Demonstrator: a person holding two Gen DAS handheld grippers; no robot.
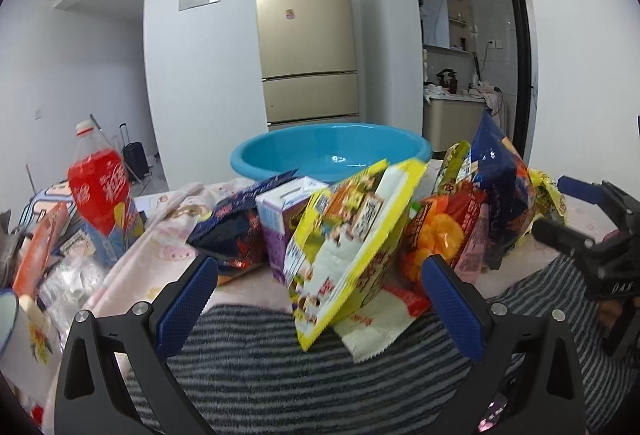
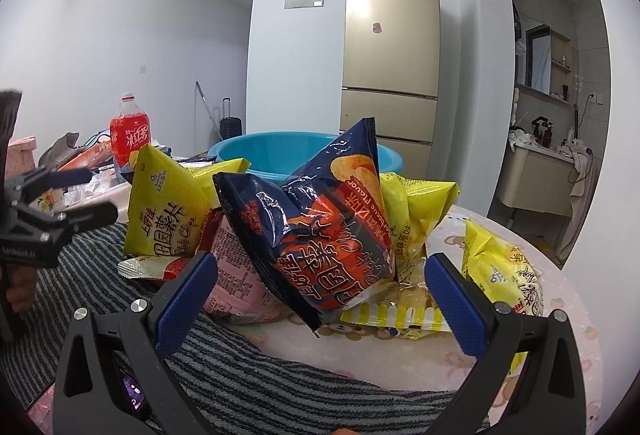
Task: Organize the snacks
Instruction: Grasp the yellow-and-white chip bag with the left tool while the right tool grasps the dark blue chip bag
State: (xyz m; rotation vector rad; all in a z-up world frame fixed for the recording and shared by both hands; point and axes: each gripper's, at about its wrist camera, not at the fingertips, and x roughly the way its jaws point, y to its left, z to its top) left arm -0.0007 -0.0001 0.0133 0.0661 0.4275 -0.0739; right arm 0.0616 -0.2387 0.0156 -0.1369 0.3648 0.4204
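1. Left wrist view. The left gripper point(image 1: 320, 299) has its fingers point(image 1: 188, 299) spread wide, holding nothing. Between them and just ahead stands a yellow snack bag point(image 1: 344, 235), tilted, its long axis running from the low near corner up and away to the right. It leans on a purple carton point(image 1: 280, 223), with an orange snack bag point(image 1: 440, 231) to its right. The picture is blurred here, so contact between fingers and bag cannot be confirmed; they look apart.

2. Same view, beyond. A blue basin point(image 1: 332, 151) sits behind the heap on the counter point(image 1: 168, 223), which carries a pink printed cloth. It looks empty. A red drink bottle point(image 1: 100, 191) stands far left. The right gripper point(image 1: 580, 211) shows at the right edge.

3. Right wrist view. The right gripper point(image 2: 320, 299) is likewise spread wide and empty. A navy chip bag point(image 2: 320, 227) stands dead ahead between the fingers point(image 2: 460, 303), long axis leaning up and to the right, its lower corner nearest. A pink packet point(image 2: 236, 283) lies by the left finger, and a yellow chip bag point(image 2: 164, 211) stands further left.

4. Judgement. Each gripper has its own bag centred: left is nearer the yellow snack bag, right the navy chip bag. The basin lies straight behind both, the likely destination. Either grip needs a short push forward before closing across the bag's thin side.
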